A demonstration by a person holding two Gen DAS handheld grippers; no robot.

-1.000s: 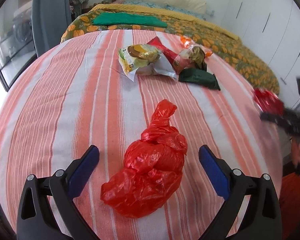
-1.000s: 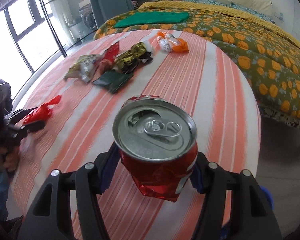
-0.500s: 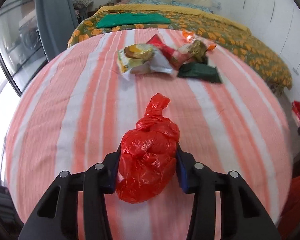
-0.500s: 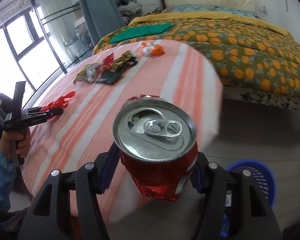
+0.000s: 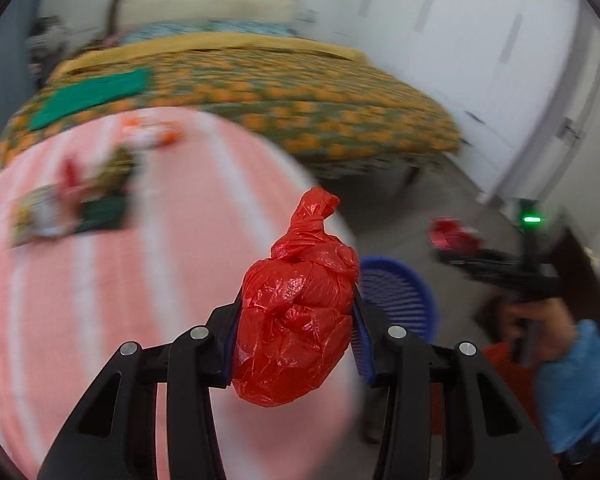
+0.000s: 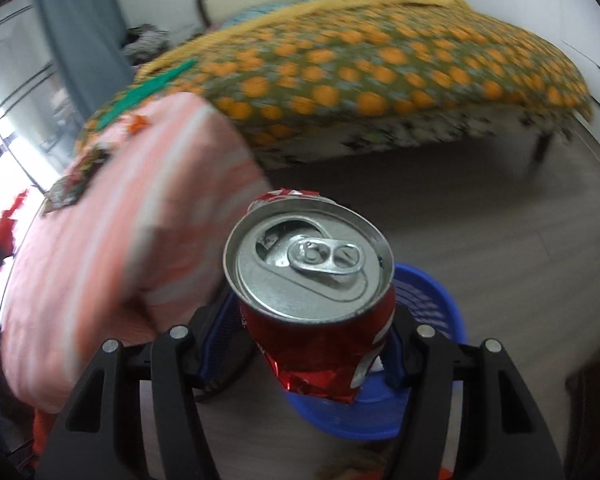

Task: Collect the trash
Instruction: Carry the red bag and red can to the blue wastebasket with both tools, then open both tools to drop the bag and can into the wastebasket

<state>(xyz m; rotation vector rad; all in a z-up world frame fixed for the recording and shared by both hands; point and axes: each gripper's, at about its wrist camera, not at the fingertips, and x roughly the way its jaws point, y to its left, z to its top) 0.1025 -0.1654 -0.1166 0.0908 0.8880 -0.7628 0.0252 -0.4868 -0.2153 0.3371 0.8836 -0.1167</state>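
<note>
— While my left fingers pinch the red bag above the tabletop edge, what's right?
— My right fingers clamp the dented can over the blue basket.

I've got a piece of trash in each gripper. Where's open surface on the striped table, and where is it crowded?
On the striped table, the near stretch toward the left gripper is bare, as is the strip right of the wrappers. The far left is crowded with those wrappers. Floor between the bed and blue basket is clear.
</note>
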